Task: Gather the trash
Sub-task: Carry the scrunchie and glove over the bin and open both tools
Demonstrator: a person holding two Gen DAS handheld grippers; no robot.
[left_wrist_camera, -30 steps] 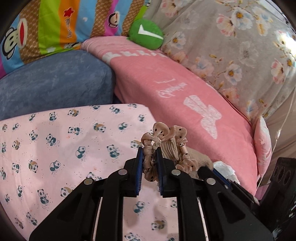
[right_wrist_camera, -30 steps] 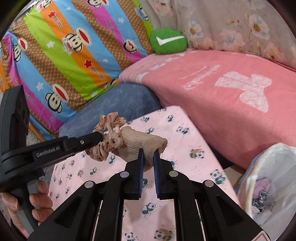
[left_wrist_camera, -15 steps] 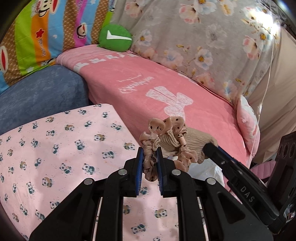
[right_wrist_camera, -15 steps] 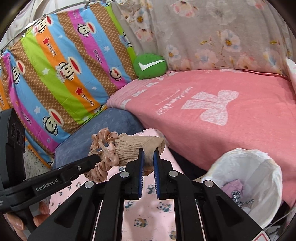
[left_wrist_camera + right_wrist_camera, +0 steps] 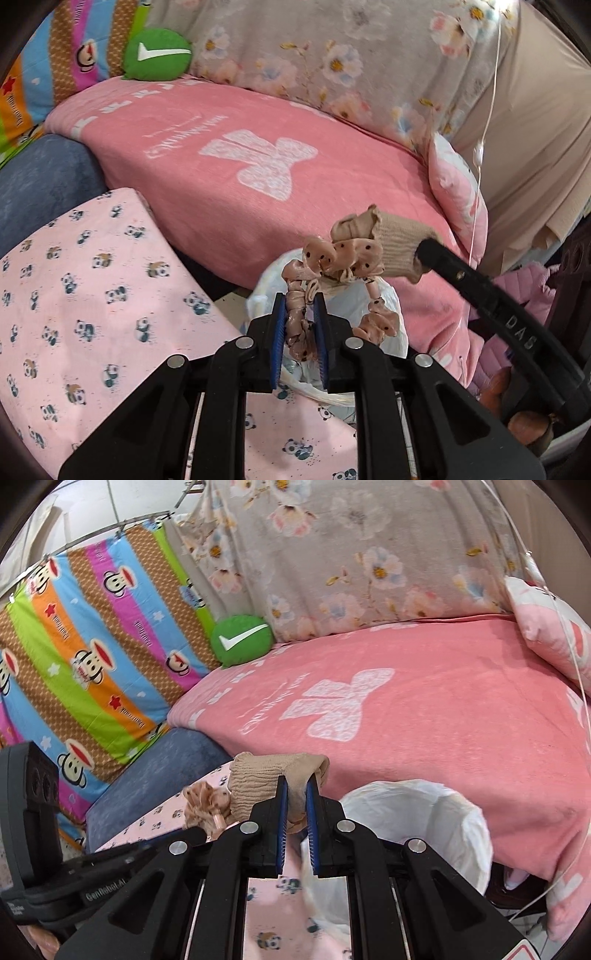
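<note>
My left gripper [image 5: 300, 301] is shut on a pink dotted scrunchie [image 5: 334, 260] and holds it in the air above a bin lined with a white bag [image 5: 369, 306]. My right gripper [image 5: 296, 780] is shut on a beige sock [image 5: 266, 775], which also shows in the left wrist view [image 5: 397, 245] beside the scrunchie. In the right wrist view the scrunchie [image 5: 205, 805] hangs just left of the sock. The white-bagged bin [image 5: 424, 819] stands open just right of and below my right gripper.
A pink panda-print surface [image 5: 85, 295] lies below left. A bed with a pink blanket [image 5: 406, 709] fills the back, with a green check-mark cushion [image 5: 242, 642], a blue cushion [image 5: 162, 760], a striped monkey sheet [image 5: 92, 638] and a pink pillow [image 5: 458, 192].
Both grippers have swung right with the scrunchie and sock, away from the panda surface. The white-bagged bin has come close below them.
</note>
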